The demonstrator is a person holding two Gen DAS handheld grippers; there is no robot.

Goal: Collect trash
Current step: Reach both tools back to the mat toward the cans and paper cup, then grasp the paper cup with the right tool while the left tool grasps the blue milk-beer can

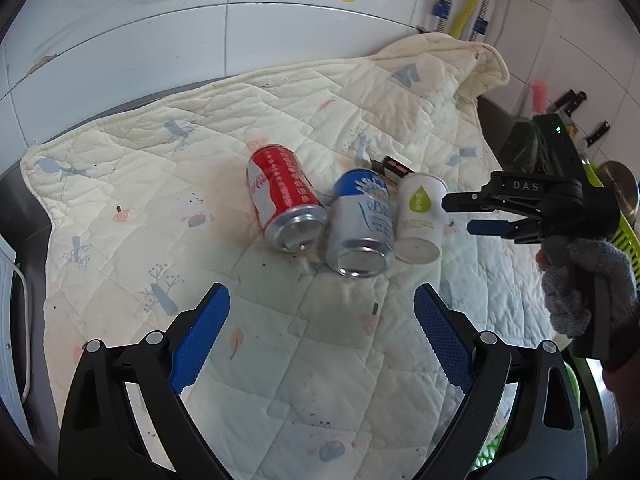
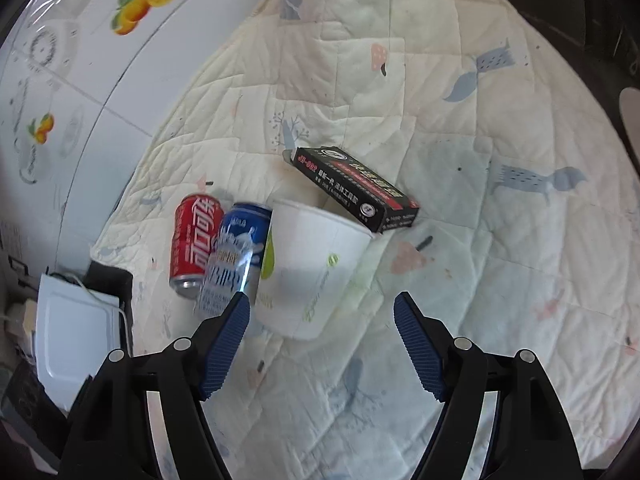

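**Trash waits past our open jaws**

Our right gripper gapes wide, empty; the paper cup lies at 12 o'clock. Blue can and red can at 10, black box behind. Our left gripper is wide too, on the quilt

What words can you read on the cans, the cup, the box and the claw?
"Coca-Cola" script: red can
"可口可乐": red can
"DAS": right claw
"JH-302": black box; its other print is too small to read
Blue can: lettering blurred, unreadable
Cup: green drop logo, its text too small to read
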